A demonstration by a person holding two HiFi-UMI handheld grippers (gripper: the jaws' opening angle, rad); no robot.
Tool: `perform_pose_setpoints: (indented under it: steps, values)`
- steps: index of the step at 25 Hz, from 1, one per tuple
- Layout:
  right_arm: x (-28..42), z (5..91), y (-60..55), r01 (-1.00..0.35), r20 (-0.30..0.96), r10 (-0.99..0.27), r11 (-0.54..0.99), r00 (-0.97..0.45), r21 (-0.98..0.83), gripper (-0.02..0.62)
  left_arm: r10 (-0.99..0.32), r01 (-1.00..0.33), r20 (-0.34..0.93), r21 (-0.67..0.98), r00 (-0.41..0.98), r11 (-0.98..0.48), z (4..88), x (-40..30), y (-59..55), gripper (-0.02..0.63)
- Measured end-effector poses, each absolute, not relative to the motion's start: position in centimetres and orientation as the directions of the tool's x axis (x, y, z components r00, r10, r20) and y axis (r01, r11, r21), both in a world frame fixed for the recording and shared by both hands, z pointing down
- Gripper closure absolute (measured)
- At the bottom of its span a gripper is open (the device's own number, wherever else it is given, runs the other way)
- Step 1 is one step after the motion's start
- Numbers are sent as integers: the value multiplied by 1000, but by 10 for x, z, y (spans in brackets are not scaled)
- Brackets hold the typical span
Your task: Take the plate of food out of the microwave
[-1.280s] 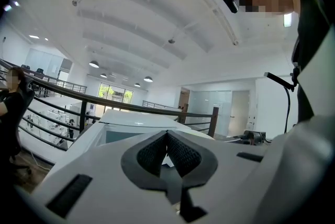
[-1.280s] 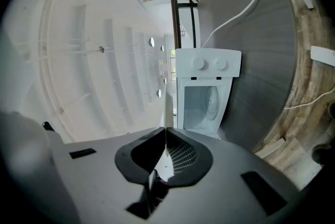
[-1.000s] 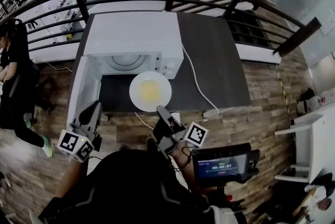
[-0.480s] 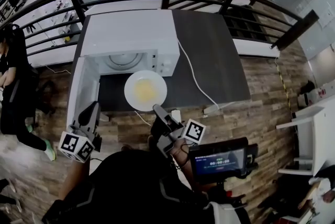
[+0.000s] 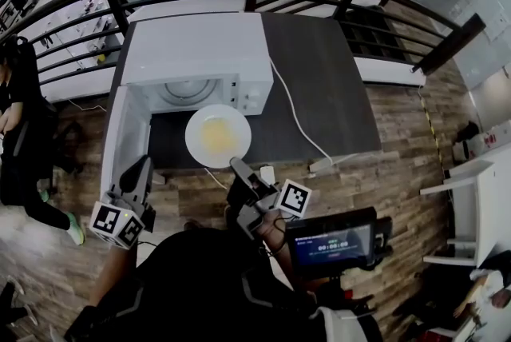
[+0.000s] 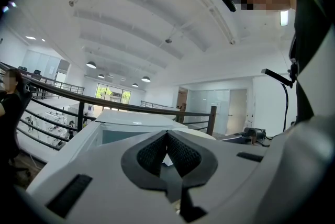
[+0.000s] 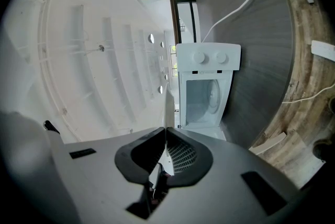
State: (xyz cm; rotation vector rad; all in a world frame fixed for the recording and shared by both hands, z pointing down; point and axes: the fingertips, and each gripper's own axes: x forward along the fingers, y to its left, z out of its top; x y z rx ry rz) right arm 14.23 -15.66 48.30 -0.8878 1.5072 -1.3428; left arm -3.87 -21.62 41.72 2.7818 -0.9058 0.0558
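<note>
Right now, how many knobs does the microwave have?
2: one knob and another knob, side by side on the microwave control panel. None appear hidden.

Not much for you to read here, honestly. The only real text is on the small screen (image 5: 331, 243) mounted low at your right in the head view. It shows one row of light digits split by colons, like a timer, and they look mostly like zeros, but they're too small to call for sure. The left cube (image 5: 116, 222) and the right cube (image 5: 293, 198) just carry black-and-white square marker patterns, no letters or numbers. The microwave (image 7: 208, 87) has two knobs (image 7: 209, 57) on its panel, and any print around them is too tiny to make out.
</note>
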Motion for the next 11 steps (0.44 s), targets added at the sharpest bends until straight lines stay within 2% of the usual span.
perform_pose_setpoints:
  steps: [5, 11]
  values:
    - [143, 484, -159, 46, -158, -928, 152, -337, -987, 584, -563, -564, 70, 210, 823, -799, 414, -33, -217, 603]
    - [142, 484, -161, 39, -157, -927, 153, -342, -987, 586, -581, -592, 113, 183, 806, -785, 421, -38, -221, 603]
